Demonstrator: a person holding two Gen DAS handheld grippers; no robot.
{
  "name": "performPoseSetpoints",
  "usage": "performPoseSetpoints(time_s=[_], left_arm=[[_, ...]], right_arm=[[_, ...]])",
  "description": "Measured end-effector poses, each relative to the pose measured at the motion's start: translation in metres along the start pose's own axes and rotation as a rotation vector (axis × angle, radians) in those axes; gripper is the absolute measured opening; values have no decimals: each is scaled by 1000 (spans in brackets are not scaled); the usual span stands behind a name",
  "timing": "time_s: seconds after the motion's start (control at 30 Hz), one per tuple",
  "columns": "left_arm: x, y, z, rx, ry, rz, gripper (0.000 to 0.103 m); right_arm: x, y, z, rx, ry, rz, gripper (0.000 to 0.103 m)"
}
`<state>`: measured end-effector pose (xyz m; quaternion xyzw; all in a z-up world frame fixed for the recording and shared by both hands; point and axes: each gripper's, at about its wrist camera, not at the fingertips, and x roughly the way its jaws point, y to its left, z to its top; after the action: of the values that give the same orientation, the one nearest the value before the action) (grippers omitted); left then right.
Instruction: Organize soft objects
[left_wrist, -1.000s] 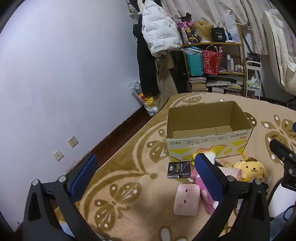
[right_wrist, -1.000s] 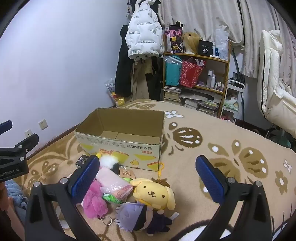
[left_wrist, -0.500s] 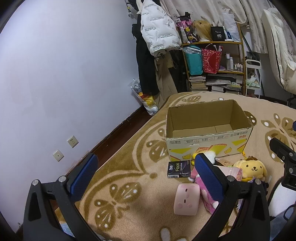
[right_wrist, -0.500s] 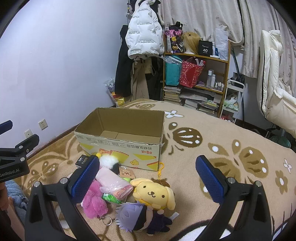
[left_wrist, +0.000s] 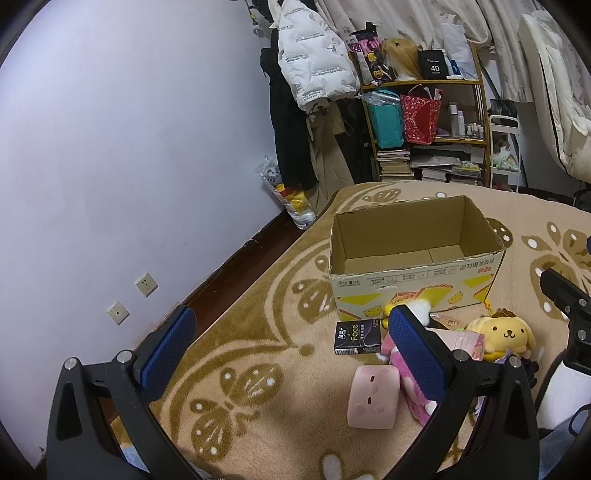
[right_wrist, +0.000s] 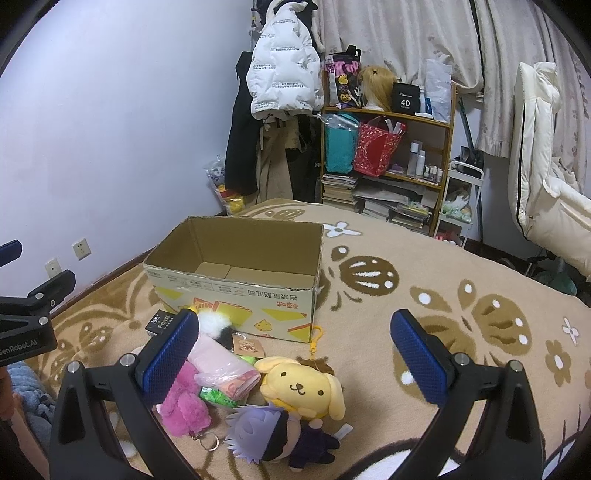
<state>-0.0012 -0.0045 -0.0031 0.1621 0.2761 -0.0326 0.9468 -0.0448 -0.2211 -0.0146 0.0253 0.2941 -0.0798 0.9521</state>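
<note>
1. Evidently nothing is packed yet: the box (right_wrist: 236, 273) stands open on the rug (right_wrist: 461, 295), and only its bare cardboard floor shows inside.
2. Left gripper (left_wrist: 291, 343): jaws spread wide, holding nothing, above the rug left of the toys.
3. Right gripper (right_wrist: 295, 350): jaws likewise spread and empty, above the toy pile.
4. Toys to sort, all on the rug in front of the box: yellow dog plush (right_wrist: 303, 387), purple-haired doll (right_wrist: 273, 435) touching it, magenta plush (right_wrist: 183, 406), white pompom (right_wrist: 214, 323), pink pillow (left_wrist: 373, 395).
5. Among them lie a wrapped pink pack (right_wrist: 221, 363) and a black tissue pack (left_wrist: 357, 336).
6. Remaining, as judged: every soft item awaits a pick and a drop into the box.
</note>
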Motion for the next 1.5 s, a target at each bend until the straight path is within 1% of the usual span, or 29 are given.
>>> performPoseSetpoints(time_s=[0.4, 0.63, 0.77, 1.5], left_arm=[[-1, -2, 0, 5, 1, -1, 103], [-2, -5, 2, 25, -6, 3, 103], [-4, -5, 3, 27, -14, 5, 103], [-2, -3, 6, 30, -7, 7, 103]], right_arm=[[0, 0, -4, -6, -5, -15, 103], [0, 0, -4, -9, -6, -20, 103], [-1, 0, -4, -15, -6, -19, 103], [-1, 5, -5, -29, 3, -15, 103]])
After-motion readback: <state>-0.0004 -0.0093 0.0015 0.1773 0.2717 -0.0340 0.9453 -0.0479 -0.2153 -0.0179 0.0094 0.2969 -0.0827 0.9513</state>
